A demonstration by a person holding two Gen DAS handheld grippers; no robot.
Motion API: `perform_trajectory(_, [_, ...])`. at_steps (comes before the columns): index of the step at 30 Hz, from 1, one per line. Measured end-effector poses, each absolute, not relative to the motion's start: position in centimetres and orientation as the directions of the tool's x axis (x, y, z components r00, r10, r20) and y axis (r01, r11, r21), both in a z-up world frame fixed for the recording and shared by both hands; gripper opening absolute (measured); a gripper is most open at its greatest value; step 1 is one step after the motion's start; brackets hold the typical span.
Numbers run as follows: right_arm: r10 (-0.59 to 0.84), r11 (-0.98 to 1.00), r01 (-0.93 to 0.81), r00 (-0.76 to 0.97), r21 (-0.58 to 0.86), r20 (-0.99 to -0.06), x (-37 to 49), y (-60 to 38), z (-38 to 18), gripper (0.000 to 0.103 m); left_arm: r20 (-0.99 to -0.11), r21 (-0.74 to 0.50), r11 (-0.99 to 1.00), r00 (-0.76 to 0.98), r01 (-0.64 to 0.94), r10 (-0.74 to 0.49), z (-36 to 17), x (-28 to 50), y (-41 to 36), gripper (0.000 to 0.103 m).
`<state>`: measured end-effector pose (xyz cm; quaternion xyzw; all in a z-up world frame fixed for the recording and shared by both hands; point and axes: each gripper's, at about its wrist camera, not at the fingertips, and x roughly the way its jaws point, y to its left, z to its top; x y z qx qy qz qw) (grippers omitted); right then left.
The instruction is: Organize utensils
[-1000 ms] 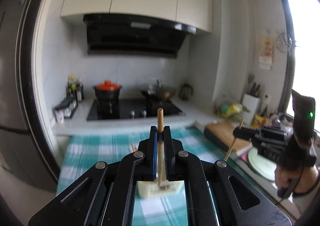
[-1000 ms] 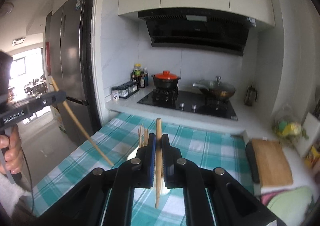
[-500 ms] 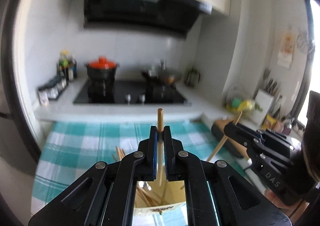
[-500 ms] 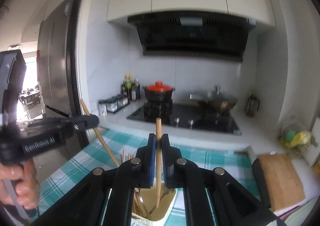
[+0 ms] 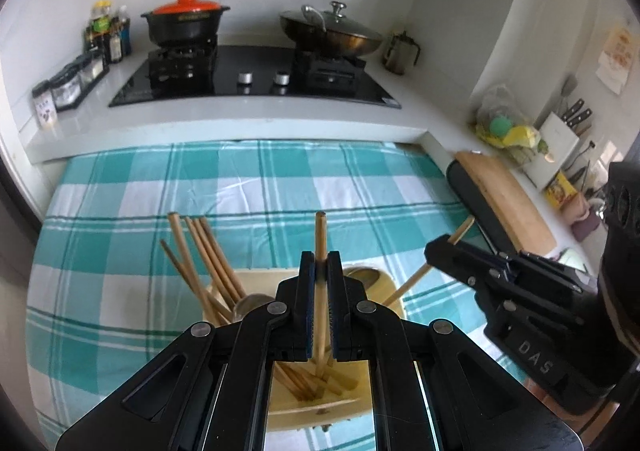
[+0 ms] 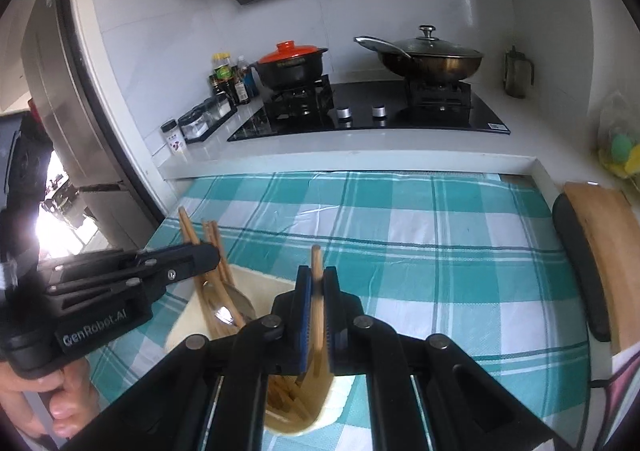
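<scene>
A cream utensil holder (image 5: 372,283) stands on the teal checked cloth, with several wooden chopsticks (image 5: 204,259) and a metal spoon (image 6: 232,307) in it. My left gripper (image 5: 319,263) is shut on one wooden chopstick (image 5: 320,235), held upright with its lower end inside the holder. My right gripper (image 6: 316,283) is shut on another chopstick (image 6: 316,259), its lower end also down in the holder (image 6: 180,331). The right gripper also shows in the left wrist view (image 5: 440,251), and the left gripper shows in the right wrist view (image 6: 208,255). Both are directly over the holder.
Behind the cloth (image 5: 280,179) is a white counter with a black hob (image 5: 256,75), a red-lidded pot (image 5: 184,19) and a lidded wok (image 5: 332,31). Spice jars (image 5: 68,83) stand at the left. A wooden cutting board (image 5: 504,199) lies at the right.
Both grippers have tilted down and come together over the holder. The chopsticks they hold have gone from above the cloth to having their lower ends inside the holder.
</scene>
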<state>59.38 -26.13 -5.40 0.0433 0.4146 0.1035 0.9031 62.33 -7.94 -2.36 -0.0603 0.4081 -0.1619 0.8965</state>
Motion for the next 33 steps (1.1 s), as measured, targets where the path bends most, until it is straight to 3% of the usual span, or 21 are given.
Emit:
perform_trajectory(2, [0.248,0.969,-0.152,0.620,0.197,-0.744,60.1,-26.3,-5.7,0.009,-0.713,-0.245,0.936,0.607,0.254,-0.351,-2.7,62.5,-8.1,0.005])
perform_trajectory(4, [0.269,0.963,-0.149,0.598,0.225,-0.755,60.7,-26.4,-6.1,0.010,-0.714,-0.254,0.934,0.603,0.252,-0.357,-2.9,62.5,-8.1,0.013])
perform_trajectory(6, [0.271,0.963,-0.152,0.594,0.225,-0.757,60.8,-26.1,-6.3,0.035,-0.711,-0.268,0.933,0.604,0.239,-0.359,-2.7,62.3,-7.7,0.048])
perform_trajectory(7, [0.254,0.967,-0.139,0.613,0.214,-0.749,60.6,-26.2,-6.1,0.038,-0.702,-0.261,0.940,0.625,0.221,-0.341,-2.4,62.0,-7.3,0.053])
perform_trajectory(9, [0.262,0.964,-0.137,0.636,0.228,-0.726,60.2,-26.4,-5.5,0.055,-0.675,-0.252,0.944,0.659,0.215,-0.330,-1.6,61.2,-6.4,0.074])
perform_trajectory(15, [0.201,0.978,-0.115,0.723,0.172,-0.661,56.4,-27.1,-1.8,0.058,-0.557,-0.119,0.985,0.812,0.128,-0.173,2.5,55.3,-3.2,0.100])
perform_trajectory(17, [0.180,0.984,-0.127,0.754,0.129,-0.631,53.9,-26.8,-0.1,0.061,-0.491,-0.048,0.996,0.866,0.076,-0.090,3.8,52.1,-2.8,0.102])
perform_trajectory(18, [0.168,0.986,-0.128,0.764,0.109,-0.623,52.8,-26.6,0.6,0.069,-0.465,-0.008,0.999,0.884,0.052,-0.050,4.3,50.5,-2.7,0.102])
perform_trajectory(22, [0.128,0.990,-0.141,0.802,0.024,-0.583,46.7,-25.0,3.0,0.083,-0.423,0.095,0.996,0.905,-0.006,0.045,5.1,44.3,-2.8,0.103])
perform_trajectory(28, [0.045,0.989,-0.112,0.848,-0.096,-0.528,36.9,-22.0,4.4,0.093,-0.423,0.089,0.995,0.903,-0.044,0.078,4.2,36.4,-3.2,0.103])
perform_trajectory(30, [0.035,0.990,-0.101,0.853,-0.099,-0.521,34.9,-21.6,4.4,0.102,-0.432,0.079,0.996,0.898,-0.053,0.082,3.7,34.2,-3.2,0.103])
perform_trajectory(33, [0.010,0.993,-0.069,0.858,-0.096,-0.513,32.1,-21.4,4.2,0.103,-0.435,0.079,0.994,0.895,-0.075,0.102,3.3,31.8,-3.2,0.103])
